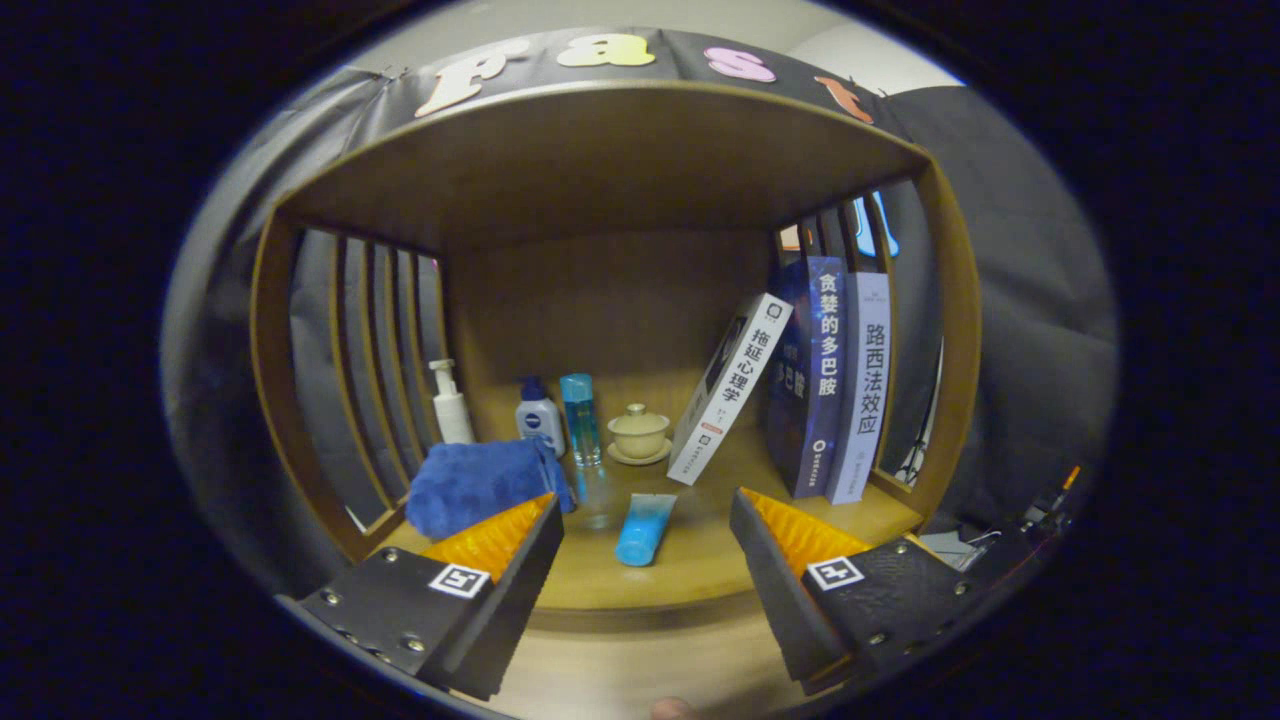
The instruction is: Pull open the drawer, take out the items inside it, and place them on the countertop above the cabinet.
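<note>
In front of the wooden shelf (pixel 620 150), the gripper (pixel 645 545) was held level and pointed straight into the open compartment, its two fingers spread wide apart with nothing between them. On the countertop (pixel 700 560) just ahead of the fingers lay a blue tube (pixel 643 528), with a blue cloth (pixel 480 482) beside the left finger; beyond them stood a pump bottle (pixel 450 405), a small white bottle (pixel 540 418), a clear blue bottle (pixel 580 418) and a lidded cup (pixel 638 432). Three books (pixel 835 385) stood beyond the right finger, the nearest one leaning against the others; the drawer could not be made out.
</note>
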The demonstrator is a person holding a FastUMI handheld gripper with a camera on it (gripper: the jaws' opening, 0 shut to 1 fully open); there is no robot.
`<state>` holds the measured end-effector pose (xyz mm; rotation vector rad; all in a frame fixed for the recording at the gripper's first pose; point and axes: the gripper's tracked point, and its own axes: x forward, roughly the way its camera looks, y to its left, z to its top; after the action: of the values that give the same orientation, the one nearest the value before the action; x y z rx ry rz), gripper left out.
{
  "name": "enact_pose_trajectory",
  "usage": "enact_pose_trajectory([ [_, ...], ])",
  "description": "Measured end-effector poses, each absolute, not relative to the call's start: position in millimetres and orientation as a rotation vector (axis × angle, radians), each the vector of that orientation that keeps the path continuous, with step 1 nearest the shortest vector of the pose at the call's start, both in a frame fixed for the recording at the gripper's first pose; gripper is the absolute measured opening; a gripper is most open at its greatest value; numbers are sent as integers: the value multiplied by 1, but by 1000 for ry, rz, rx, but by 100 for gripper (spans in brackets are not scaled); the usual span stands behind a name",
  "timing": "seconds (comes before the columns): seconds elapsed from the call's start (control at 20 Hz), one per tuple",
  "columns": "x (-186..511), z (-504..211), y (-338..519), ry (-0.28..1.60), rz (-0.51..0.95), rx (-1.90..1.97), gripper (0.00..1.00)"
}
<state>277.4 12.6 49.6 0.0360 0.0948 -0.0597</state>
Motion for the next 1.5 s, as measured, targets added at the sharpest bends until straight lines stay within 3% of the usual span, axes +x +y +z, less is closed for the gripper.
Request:
enact_pose_trajectory([
  [0.35, 185, 74, 0, 61, -43, 77, 100],
  [0.8, 81, 11, 9, 16, -13, 29, 99],
  [1.1, 44, -42, 26, 2, 49, -31, 100],
  [1.5, 42, -107, -6, 21, 15, -61, 100],
])
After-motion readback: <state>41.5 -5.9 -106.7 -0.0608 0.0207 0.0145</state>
